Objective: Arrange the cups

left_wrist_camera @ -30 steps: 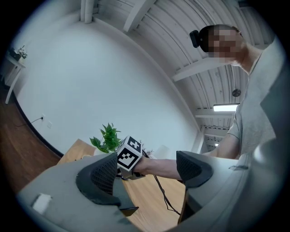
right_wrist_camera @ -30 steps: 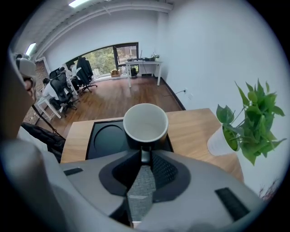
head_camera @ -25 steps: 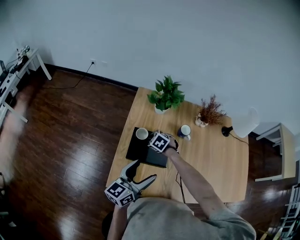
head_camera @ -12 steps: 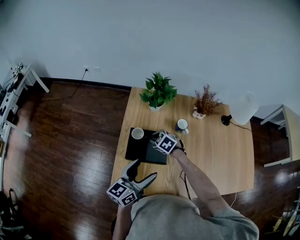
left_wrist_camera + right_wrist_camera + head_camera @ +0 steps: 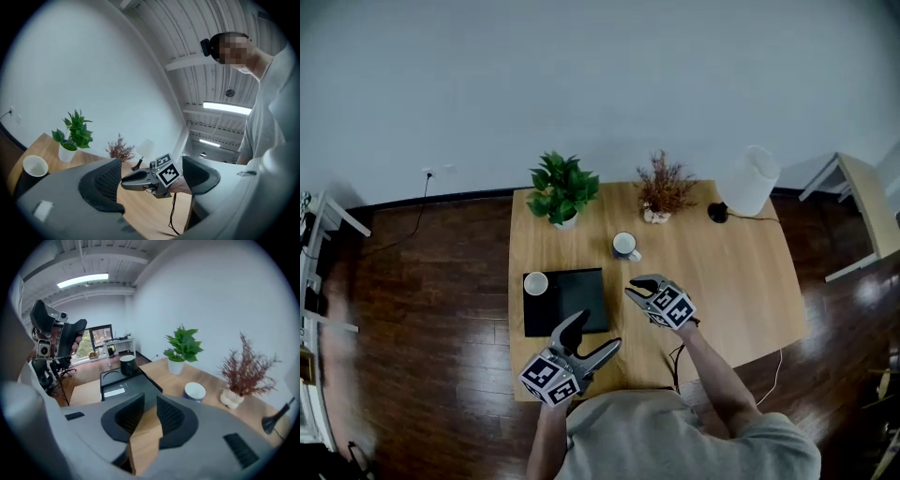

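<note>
A dark cup with a white inside [image 5: 535, 283] [image 5: 127, 364] stands on the far left corner of a black tray [image 5: 572, 302] [image 5: 117, 386]. A blue cup [image 5: 625, 246] [image 5: 194, 391] stands on the bare wood beyond the tray. My right gripper [image 5: 637, 290] [image 5: 150, 413] hovers over the table just right of the tray, its jaws closing to a narrow gap with nothing between them. My left gripper [image 5: 594, 337] [image 5: 152, 180] is wide open and empty near the table's front edge, pointing toward the right gripper.
A green potted plant [image 5: 562, 192], a dried plant in a small pot [image 5: 664, 190] and a white lamp [image 5: 748, 180] line the table's far edge. A thin cable [image 5: 675, 361] hangs from my right hand. Dark wood floor surrounds the table [image 5: 741, 281].
My right gripper has drawn back from the tray, away from the dark cup, to the bare table on the right. The left gripper shifted slightly and stays open. The head view has swung.
</note>
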Motion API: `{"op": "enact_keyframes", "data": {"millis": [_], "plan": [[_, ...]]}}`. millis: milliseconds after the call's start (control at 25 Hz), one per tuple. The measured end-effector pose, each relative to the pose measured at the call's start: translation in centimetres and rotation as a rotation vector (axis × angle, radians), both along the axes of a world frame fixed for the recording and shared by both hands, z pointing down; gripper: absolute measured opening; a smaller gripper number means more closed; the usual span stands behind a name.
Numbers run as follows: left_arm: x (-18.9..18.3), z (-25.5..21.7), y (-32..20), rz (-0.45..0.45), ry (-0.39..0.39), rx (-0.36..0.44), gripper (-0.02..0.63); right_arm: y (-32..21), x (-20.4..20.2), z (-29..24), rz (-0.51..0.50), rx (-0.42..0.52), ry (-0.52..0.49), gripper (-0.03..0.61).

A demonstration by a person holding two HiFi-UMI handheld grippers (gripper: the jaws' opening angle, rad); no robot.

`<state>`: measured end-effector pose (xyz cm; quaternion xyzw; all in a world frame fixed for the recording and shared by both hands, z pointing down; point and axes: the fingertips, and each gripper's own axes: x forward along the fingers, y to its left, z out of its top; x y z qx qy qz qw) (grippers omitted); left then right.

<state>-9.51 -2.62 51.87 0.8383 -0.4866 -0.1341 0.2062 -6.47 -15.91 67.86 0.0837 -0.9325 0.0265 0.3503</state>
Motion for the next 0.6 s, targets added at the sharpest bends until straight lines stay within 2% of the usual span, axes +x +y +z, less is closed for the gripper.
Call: {"op": "enact_keyframes", "data": {"millis": [120,280,400,480,600], "plan": [[2.5,0.1,-1.8,0.074,-0.010,-0.005,0.390,-2.3,3.8,1.5,0.110,-0.019,0.014,0.098],[4.8,0.2,-3.5,0.137,-0.017,-0.025,0.404,-4.5,6.3,2.6,0.210,-0.029,0.020,0.100],[5.8,0.8,-4.7,0.157,-0.018,-0.045,0.407,-6.1,6.7,3.6,0.248,-0.037,0.032,0.108],[6.4,1.2,-5.5,0.162,-0.017,-0.056,0.422,-7.0,6.4,4.5,0.260,-0.030,0.046,0.192],[6.9,1.4,-6.6,0.157,-0.026,-0.063,0.452,-8.4,5.4,5.9,0.253,-0.030,0.072,0.202]]}}
